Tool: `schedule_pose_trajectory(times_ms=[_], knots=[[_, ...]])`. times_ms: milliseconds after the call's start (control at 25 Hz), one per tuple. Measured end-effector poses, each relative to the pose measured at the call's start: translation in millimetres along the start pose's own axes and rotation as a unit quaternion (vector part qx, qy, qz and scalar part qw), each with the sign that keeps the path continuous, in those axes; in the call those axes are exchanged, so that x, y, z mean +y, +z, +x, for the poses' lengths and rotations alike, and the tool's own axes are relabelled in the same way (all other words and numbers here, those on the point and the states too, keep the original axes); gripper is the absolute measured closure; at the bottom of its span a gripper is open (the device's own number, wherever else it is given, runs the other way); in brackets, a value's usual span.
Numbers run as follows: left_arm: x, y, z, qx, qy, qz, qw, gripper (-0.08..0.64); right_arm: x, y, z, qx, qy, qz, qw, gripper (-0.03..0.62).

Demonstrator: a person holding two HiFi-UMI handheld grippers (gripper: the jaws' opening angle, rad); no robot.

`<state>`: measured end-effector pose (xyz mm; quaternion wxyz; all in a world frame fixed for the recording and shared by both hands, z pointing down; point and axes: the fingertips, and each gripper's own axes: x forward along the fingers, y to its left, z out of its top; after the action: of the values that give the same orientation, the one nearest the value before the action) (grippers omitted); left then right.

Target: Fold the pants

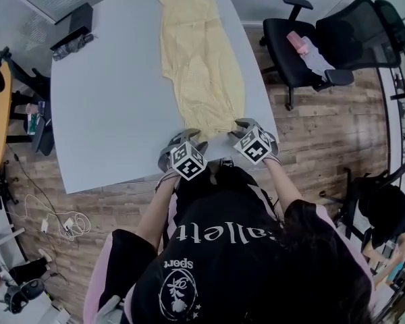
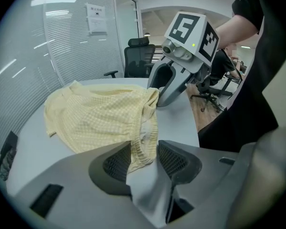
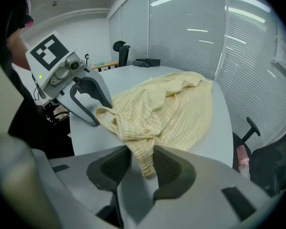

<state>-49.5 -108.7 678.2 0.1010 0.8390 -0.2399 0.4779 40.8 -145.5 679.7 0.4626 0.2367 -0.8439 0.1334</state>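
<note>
Pale yellow checked pants (image 1: 199,66) lie lengthwise on the grey table (image 1: 108,100), waistband at the near edge. My left gripper (image 1: 187,138) is at the waistband's left corner and my right gripper (image 1: 243,125) at its right corner. In the left gripper view the ribbed waistband (image 2: 145,144) lies on the table between the spread jaws of the left gripper (image 2: 144,159), and the right gripper (image 2: 169,87) stands beyond. In the right gripper view the other waistband corner (image 3: 143,156) lies between the parted jaws of the right gripper (image 3: 142,163). No pad visibly presses the cloth.
A black device (image 1: 74,29) sits at the table's far left corner. A black office chair (image 1: 324,39) holding a pink item (image 1: 297,42) stands right of the table. Cables (image 1: 61,225) trail on the wooden floor at the left. The person stands against the near edge.
</note>
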Motion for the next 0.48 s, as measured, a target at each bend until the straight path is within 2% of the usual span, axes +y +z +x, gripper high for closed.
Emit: schedule_pose_trajectory(times_ms=[200, 480], knots=[[0.2, -0.5, 0.9, -0.012, -0.011, -0.022, 0.9996, 0.389, -4.3, 1.8, 1.8, -0.011, -0.010, 0.022, 1.000, 0.479], [3.5, 3.5, -5.2, -0.022, 0.001, -0.038, 0.9990, 0.442, -2.9, 8.4, -4.5, -0.031, -0.008, 0.046, 0.998, 0.497]])
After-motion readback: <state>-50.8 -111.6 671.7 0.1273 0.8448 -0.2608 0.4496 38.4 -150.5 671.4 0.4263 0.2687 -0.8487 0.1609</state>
